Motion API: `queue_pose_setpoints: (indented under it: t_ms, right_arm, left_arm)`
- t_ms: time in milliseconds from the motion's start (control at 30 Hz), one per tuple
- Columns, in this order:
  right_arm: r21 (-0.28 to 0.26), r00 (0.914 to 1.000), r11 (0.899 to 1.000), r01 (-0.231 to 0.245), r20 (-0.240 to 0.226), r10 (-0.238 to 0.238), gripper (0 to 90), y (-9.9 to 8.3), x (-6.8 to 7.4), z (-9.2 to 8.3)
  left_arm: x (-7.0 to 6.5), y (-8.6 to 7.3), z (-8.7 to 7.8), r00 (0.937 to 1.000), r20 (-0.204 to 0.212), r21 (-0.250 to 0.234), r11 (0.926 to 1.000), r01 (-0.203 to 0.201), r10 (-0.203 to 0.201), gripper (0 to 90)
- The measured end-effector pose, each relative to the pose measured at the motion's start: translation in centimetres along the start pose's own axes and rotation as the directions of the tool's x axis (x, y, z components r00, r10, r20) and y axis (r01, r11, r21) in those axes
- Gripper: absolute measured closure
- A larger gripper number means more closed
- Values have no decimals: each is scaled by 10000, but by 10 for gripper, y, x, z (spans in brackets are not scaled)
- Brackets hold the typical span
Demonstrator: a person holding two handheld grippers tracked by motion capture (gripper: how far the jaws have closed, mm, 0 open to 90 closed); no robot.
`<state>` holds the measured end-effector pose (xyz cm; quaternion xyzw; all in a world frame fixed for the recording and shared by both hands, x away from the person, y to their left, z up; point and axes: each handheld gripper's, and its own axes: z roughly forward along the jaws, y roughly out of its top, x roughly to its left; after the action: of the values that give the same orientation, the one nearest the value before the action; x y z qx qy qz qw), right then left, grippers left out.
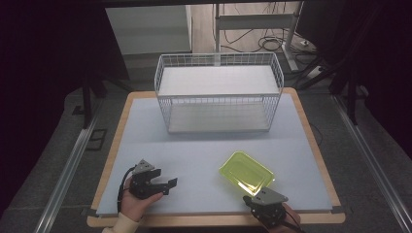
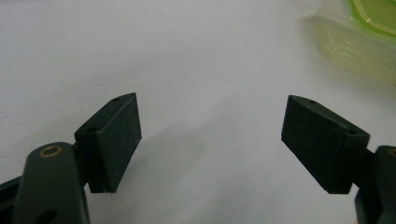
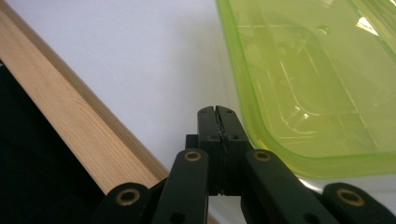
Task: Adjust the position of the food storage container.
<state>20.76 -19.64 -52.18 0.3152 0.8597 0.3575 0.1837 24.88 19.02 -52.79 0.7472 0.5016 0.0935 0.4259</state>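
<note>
Approach step: right tool (image 3: 217, 112), jaws pressed together, empty, beside translucent lime-green plastic container (image 1: 247, 173); left tool (image 1: 165, 187) spread wide, idle on worktop (image 1: 194, 145). Next: open right, straddle rim.

Ahead of my left gripper (image 1: 163, 186) the pale mat (image 1: 194, 145) lies bare right up to the wire basket (image 1: 218, 92), which walls off the far end of the table (its sides stand tall). My right gripper (image 3: 218, 114), jaws pressed together, sits just beside the green container (image 1: 247, 173), which blocks the way forward there. Between the container and the basket runs an open strip of mat.
</note>
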Motion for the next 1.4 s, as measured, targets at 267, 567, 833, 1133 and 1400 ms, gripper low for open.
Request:
queue_pose_setpoints:
  t_ms: [267,567,833,1133,1400]
  right_arm:
    - [51,9996,9998,-175,238,174,900,-5,-15,-5]
    - [116,9985,9998,-188,521,182,900,-8,-28,-8]
    - [273,9960,9990,-354,833,330,900,-12,-42,-8]
    - [339,9910,9974,-641,1201,597,900,-14,-58,-7]
    - [353,9895,9964,-767,1257,717,900,-15,-62,-6]
  left_arm:
    - [0,0,1,10000,-26,24,10000,15,-15,197]
    - [0,0,1,10000,-28,34,10000,10,-10,197]
    - [0,0,1,10000,-13,50,10000,-5,5,196]
    - [0,0,1,10000,2,87,10000,-6,6,197]
    - [0,0,1,10000,6,67,10000,-14,14,196]
